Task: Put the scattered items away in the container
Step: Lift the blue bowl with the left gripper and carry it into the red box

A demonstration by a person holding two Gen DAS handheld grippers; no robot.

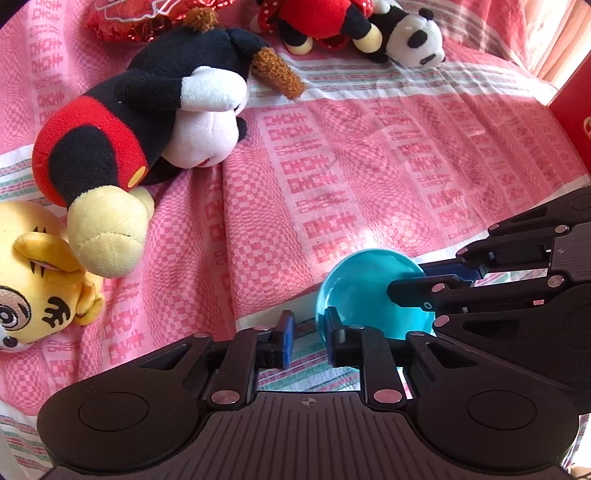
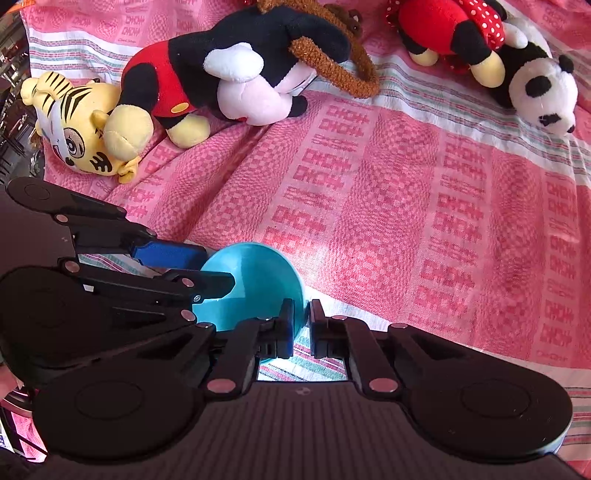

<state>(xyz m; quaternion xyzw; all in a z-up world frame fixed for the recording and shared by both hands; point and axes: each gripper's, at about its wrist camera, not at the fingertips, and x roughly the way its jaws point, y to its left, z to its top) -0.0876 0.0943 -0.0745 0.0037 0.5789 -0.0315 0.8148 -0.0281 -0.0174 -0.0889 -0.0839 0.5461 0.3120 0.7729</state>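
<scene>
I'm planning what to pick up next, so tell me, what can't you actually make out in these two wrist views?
- Red box: left wrist view, cut by the right edge; opening unseen.
- Red foil item: left wrist view, cut by the top edge.
- Brown plush: right wrist view, mostly behind the black mouse plush.
- Teal bowl: right wrist view, near side hidden by left gripper and right gripper.
</scene>
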